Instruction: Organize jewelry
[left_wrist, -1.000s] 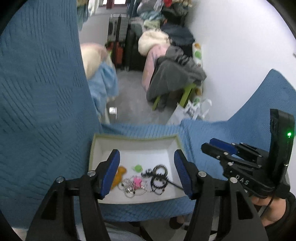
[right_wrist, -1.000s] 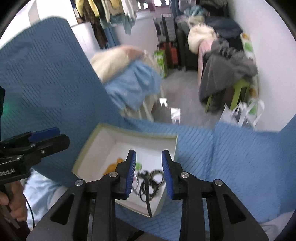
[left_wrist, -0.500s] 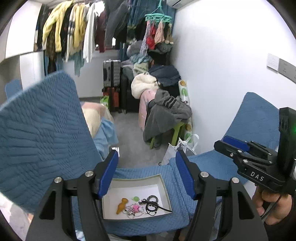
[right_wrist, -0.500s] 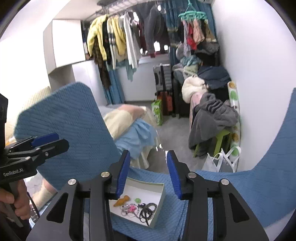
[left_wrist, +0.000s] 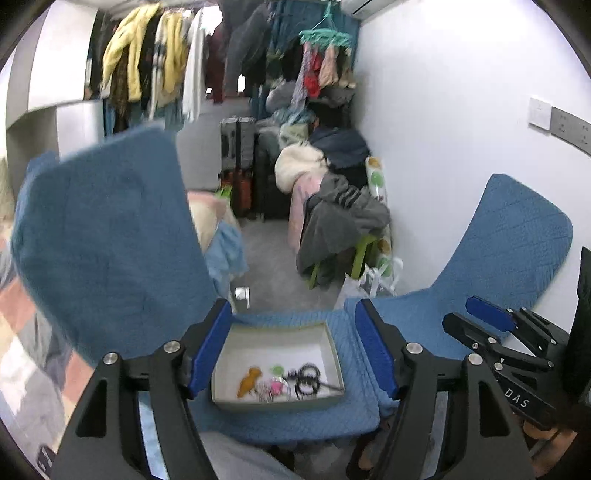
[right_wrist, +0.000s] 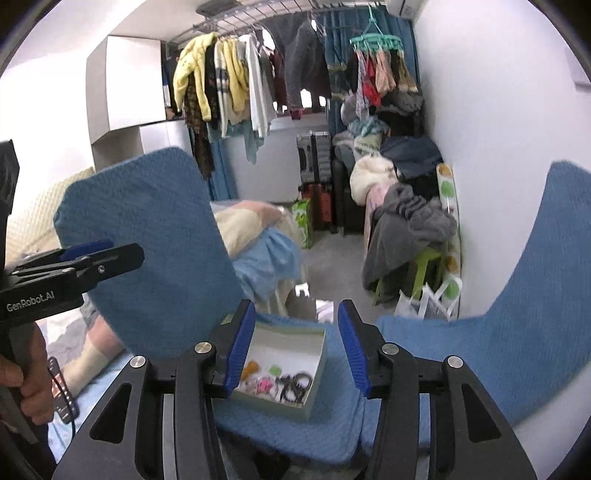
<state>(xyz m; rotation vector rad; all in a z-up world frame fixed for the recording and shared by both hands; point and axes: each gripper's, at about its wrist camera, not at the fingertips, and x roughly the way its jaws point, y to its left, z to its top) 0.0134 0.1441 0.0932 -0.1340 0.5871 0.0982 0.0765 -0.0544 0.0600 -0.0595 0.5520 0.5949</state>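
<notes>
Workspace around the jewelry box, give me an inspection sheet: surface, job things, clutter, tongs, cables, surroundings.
Surface: blue quilted chair seat carries the box.
Job's things: open white box holds an orange piece, a green piece, a pink piece with silvery chains and black bands, all bunched at its near side.
Clutter: nothing seen on the seat beside the box.
Tongs: left tongs and right tongs both opening, nothing between them, well above the box.
Cables: nothing seen.
Surroundings: second blue chair, hanging clothes, clothes pile, suitcases.
</notes>
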